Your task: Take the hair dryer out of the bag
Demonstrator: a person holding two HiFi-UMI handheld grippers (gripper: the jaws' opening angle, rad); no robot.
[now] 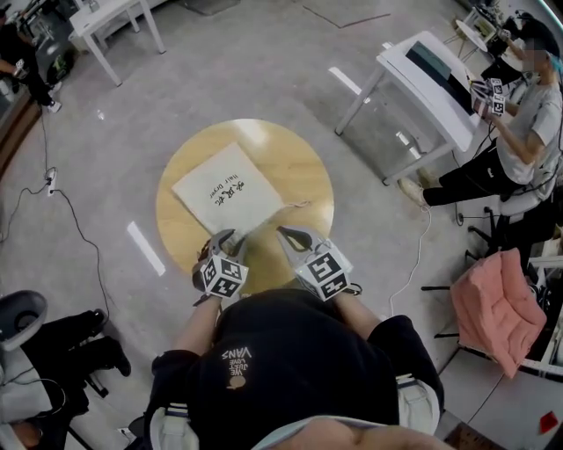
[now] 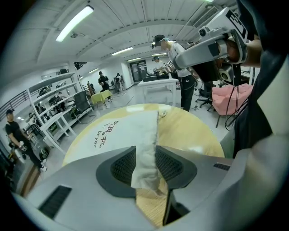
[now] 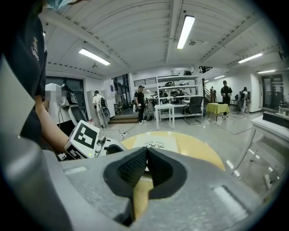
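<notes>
A flat white cloth bag point(image 1: 227, 198) with black print lies on the round wooden table point(image 1: 303, 171). No hair dryer shows in any view. My left gripper point(image 1: 225, 237) is at the bag's near corner. In the left gripper view its jaws stand apart, with the bag's point(image 2: 122, 131) corner fabric lying between the pads of the left gripper point(image 2: 145, 164). My right gripper point(image 1: 287, 235) hovers shut over bare wood just right of that corner, holding nothing. In the right gripper view the right gripper point(image 3: 146, 169) has its pads closed together, and the bag point(image 3: 158, 145) lies beyond them.
A white table point(image 1: 431, 79) stands at the right with a seated person point(image 1: 519, 132) beside it. A pink cushioned chair point(image 1: 497, 308) is at the lower right. Cables point(image 1: 53, 198) trail over the floor at the left. Another white table point(image 1: 114, 22) stands at the top left.
</notes>
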